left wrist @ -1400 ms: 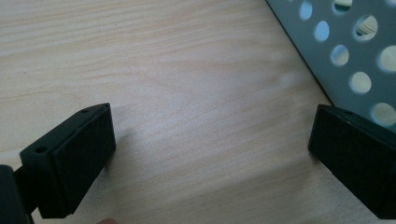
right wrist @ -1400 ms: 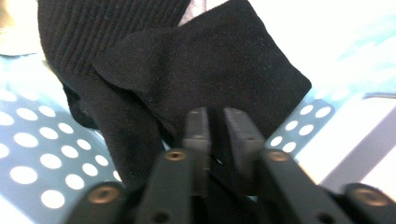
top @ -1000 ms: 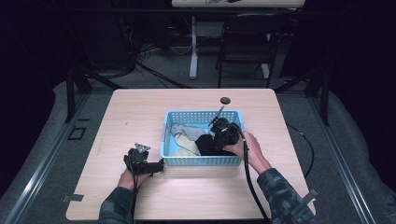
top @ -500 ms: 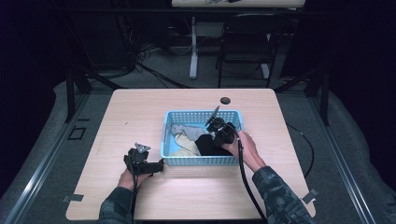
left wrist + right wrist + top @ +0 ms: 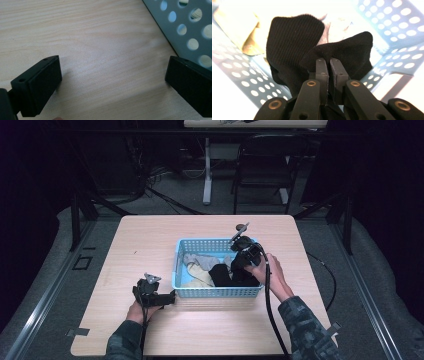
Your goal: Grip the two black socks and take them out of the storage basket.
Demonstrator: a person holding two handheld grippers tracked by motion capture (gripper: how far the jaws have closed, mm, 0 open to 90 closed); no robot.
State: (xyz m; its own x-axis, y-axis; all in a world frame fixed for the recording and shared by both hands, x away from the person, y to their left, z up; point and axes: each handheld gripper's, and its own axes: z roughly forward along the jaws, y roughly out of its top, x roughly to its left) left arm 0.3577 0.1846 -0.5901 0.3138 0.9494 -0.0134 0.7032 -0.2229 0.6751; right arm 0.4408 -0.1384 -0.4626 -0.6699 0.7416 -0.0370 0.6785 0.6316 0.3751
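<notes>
One basket point(image 5: 218, 291), two grippers, several socks inside, one black

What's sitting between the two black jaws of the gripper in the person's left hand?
Nothing but bare wooden table: in the left gripper view the left gripper stands wide open beside the blue basket.
</notes>
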